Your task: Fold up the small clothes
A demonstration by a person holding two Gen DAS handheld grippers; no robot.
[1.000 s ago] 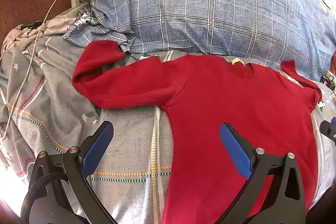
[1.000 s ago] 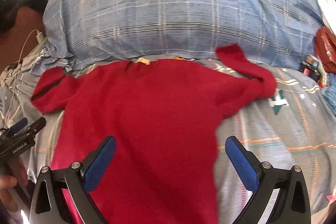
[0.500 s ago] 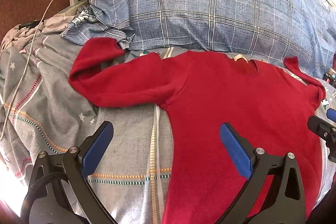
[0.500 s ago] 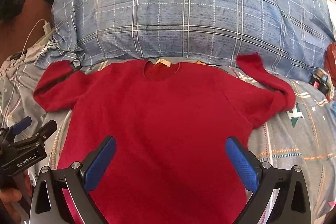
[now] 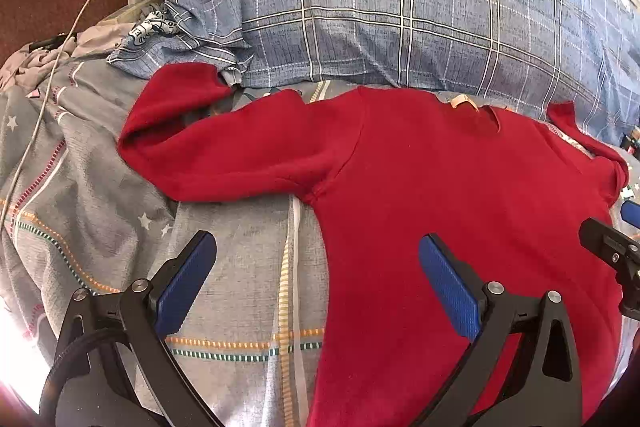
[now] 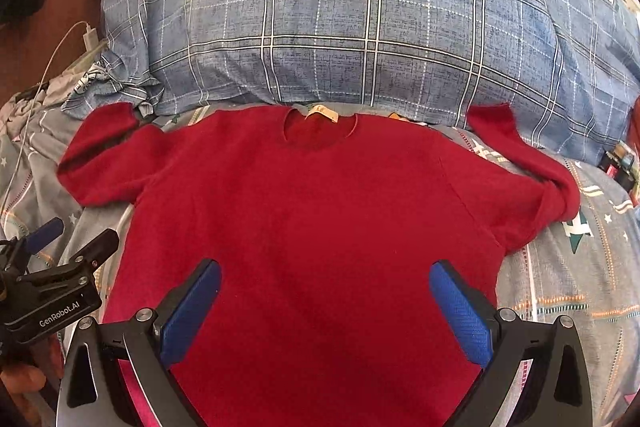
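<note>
A small red long-sleeved sweater (image 6: pixel 320 219) lies flat on the bed, neck toward the pillow; it also shows in the left wrist view (image 5: pixel 440 195). Its left sleeve (image 5: pixel 224 151) is bent back on itself, and so is its right sleeve (image 6: pixel 532 175). My left gripper (image 5: pixel 316 247) is open and empty above the sweater's left edge and the sheet. My right gripper (image 6: pixel 326 271) is open and empty above the sweater's lower body. Each gripper shows at the edge of the other's view.
A big blue plaid pillow (image 6: pixel 360 27) lies right behind the sweater's collar. The grey patterned bedsheet (image 5: pixel 100 195) spreads left and right. A white charger cable (image 5: pixel 48 79) runs down the left side. Small items (image 6: pixel 618 163) lie at the far right.
Both grippers have shifted slightly; the right one has moved left so the sweater now sits centred in its view. The sweater has not moved.
</note>
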